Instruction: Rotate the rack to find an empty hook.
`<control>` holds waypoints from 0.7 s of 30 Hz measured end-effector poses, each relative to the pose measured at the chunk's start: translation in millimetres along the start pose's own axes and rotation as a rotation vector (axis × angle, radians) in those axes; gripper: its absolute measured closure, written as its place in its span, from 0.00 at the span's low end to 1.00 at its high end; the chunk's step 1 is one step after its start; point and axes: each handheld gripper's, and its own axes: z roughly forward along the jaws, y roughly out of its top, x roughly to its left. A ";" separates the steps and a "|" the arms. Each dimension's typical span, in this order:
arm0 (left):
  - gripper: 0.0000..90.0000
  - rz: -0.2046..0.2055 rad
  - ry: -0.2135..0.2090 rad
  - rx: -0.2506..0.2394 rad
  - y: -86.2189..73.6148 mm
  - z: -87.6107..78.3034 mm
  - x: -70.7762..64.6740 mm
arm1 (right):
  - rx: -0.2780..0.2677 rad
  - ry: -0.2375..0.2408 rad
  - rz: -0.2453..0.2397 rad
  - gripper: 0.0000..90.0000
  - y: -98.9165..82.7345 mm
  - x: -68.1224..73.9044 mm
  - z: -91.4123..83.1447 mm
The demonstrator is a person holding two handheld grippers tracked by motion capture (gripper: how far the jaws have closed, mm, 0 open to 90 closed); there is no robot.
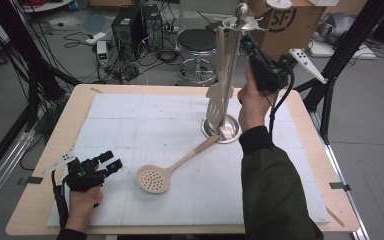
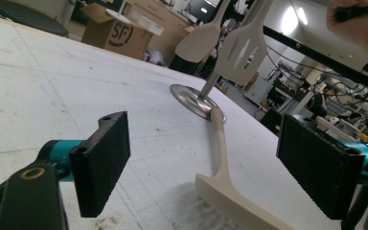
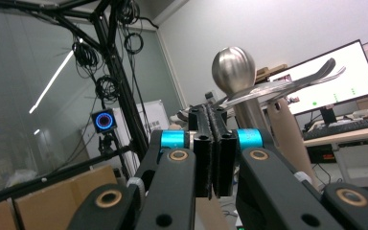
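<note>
Cables, computer cases, a stool and a cardboard box crowd the floor beyond the table [image 1: 40, 200] in the high view, and a white gridded mat [image 1: 145, 125] covers most of the tabletop. At about 1 o'clock of the mat's middle stands a steel utensil rack [image 1: 228, 75] on a round base, with a slotted turner [image 1: 214, 107] hanging from its top. A beige skimmer spoon [image 1: 154, 179] lies flat near the middle, bowl toward 7 o'clock, handle running toward 1 o'clock and ending at the rack's base. The left gripper [image 1: 111, 162] rests at 8 o'clock on the mat, jaws spread, just beside the skimmer's bowl but apart from it. The right gripper [image 1: 247, 44] is held high by the rack's top, at 3 o'clock of the post.

Seen from the left gripper view, the two black jaws stand wide with nothing between the pads. The skimmer spoon [image 2: 220, 143] runs from 5 o'clock up to the rack's base [image 2: 191, 101], and the turner [image 2: 243, 56] hangs at 12 o'clock beside a plain spatula [image 2: 199, 43].

From the right gripper view, the jaws are pressed together, apparently clamping nothing, though the tips are hard to read. Just behind them rises the rack's ball finial [image 3: 233, 67], with monitors at 3 o'clock.
</note>
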 end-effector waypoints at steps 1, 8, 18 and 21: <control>0.22 0.002 0.002 0.001 0.1 -0.3 0.3 | 0.003 0.007 0.010 1.00 -1.2 2.5 2.3; 0.22 0.007 0.000 0.004 -0.2 -1.4 0.6 | -0.007 -0.024 0.007 1.00 -3.3 5.4 3.8; 0.22 -0.001 0.000 0.000 -0.4 -0.7 0.1 | 0.014 -0.017 -0.030 1.00 -5.3 10.3 4.6; 0.22 0.002 0.000 0.001 -0.3 -0.8 0.2 | 0.019 -0.019 -0.052 1.00 -6.1 10.8 5.7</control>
